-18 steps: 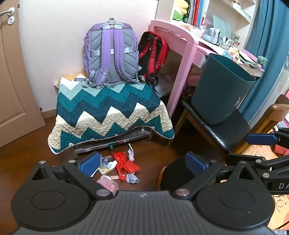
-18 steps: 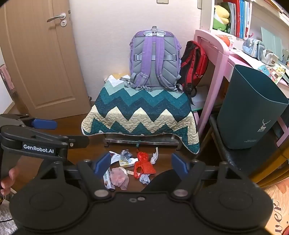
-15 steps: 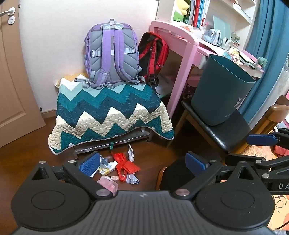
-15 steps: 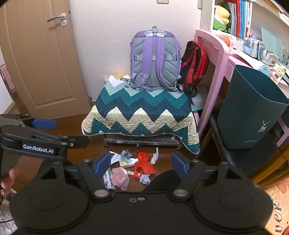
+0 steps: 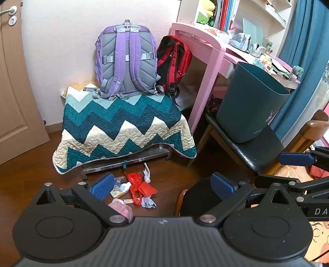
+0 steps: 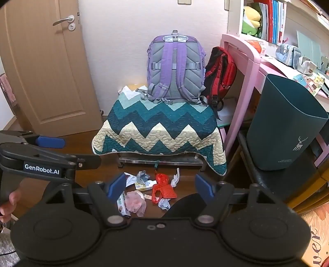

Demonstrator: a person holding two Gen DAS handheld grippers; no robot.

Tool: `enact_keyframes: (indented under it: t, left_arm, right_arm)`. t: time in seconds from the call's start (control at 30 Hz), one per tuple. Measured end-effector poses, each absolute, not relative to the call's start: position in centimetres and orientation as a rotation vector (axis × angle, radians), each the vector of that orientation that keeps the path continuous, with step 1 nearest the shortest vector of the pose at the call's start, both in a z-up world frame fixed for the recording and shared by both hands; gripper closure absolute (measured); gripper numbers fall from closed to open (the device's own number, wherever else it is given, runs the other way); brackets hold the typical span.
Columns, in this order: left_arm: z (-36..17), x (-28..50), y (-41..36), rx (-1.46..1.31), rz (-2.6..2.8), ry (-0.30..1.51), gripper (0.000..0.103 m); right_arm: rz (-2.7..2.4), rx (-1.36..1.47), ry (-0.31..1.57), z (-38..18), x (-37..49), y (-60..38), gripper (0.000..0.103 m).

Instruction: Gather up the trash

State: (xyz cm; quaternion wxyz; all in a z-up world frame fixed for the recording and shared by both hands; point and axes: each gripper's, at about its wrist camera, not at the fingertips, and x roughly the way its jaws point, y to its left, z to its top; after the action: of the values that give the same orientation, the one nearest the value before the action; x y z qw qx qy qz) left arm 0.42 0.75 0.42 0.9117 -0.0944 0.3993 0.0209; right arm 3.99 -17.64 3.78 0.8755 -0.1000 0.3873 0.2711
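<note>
Between the wide-open, empty left tongs (image 5: 162, 183) and right tongs (image 6: 160, 183), down on the floor (image 6: 185, 180), lies one trash pile (image 6: 153, 190). One teal bin (image 6: 285, 125) sits on a chair (image 5: 257, 147) to their right. Two backpacks stand beyond.

Trash pile (image 5: 135, 191) on floor; left gripper (image 5: 162, 184) jaws wide, empty

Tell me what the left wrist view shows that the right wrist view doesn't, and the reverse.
Left wrist only: the blue curtain and the chair's wooden back. Right wrist only: the whole door with its handle, and a hand at the lower left. Both: the trash on the floor, the quilt, purple backpack, teal bin, and both grippers open.
</note>
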Motion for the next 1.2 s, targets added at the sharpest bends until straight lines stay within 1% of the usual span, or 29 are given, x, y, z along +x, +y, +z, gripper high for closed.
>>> enact_keyframes:
  t: [0.37, 1.2]
  left_arm:
    - [1.19, 0.75, 0.50, -0.177, 0.036, 0.813, 0.002]
    - [0.65, 0.26, 0.55, -0.183, 0.038, 0.810, 0.002]
  right_arm:
    - [0.563, -0.204, 0.809, 3.62, 4.20, -17.94, 0.030]
    - [0.562, -0.202, 0.812, 3.40, 4.47, -18.28, 0.030]
